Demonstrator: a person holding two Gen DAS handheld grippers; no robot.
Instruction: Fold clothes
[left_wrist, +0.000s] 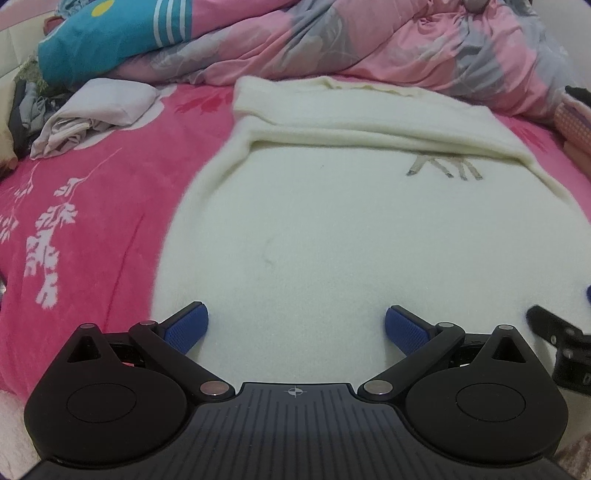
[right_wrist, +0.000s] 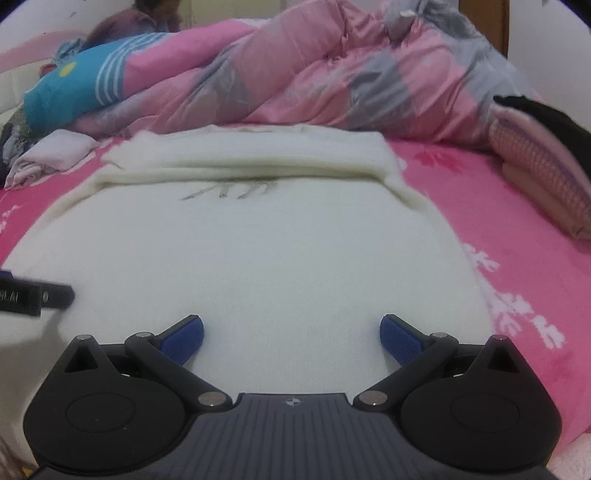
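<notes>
A cream knit sweater (left_wrist: 332, 221) (right_wrist: 258, 240) lies flat on the pink bed, with both sleeves folded across its upper part (left_wrist: 369, 122) (right_wrist: 251, 155). A small grey-brown print (left_wrist: 443, 168) (right_wrist: 236, 190) peeks out under the folded sleeves. My left gripper (left_wrist: 295, 328) hovers open over the sweater's near hem, blue pads wide apart and nothing between them. My right gripper (right_wrist: 291, 334) is likewise open over the near hem, further right. The right gripper's black body (left_wrist: 561, 347) shows at the left wrist view's right edge; the left gripper's body (right_wrist: 33, 295) shows at the right wrist view's left edge.
A pink floral bedspread (left_wrist: 92, 221) (right_wrist: 517, 258) covers the bed. A bunched pink-and-grey duvet (left_wrist: 369, 40) (right_wrist: 369, 74) and a teal pillow (left_wrist: 110, 37) lie at the back. A crumpled pale garment (left_wrist: 96, 114) (right_wrist: 55, 155) sits back left. A checked pink cushion (right_wrist: 546, 173) lies on the right.
</notes>
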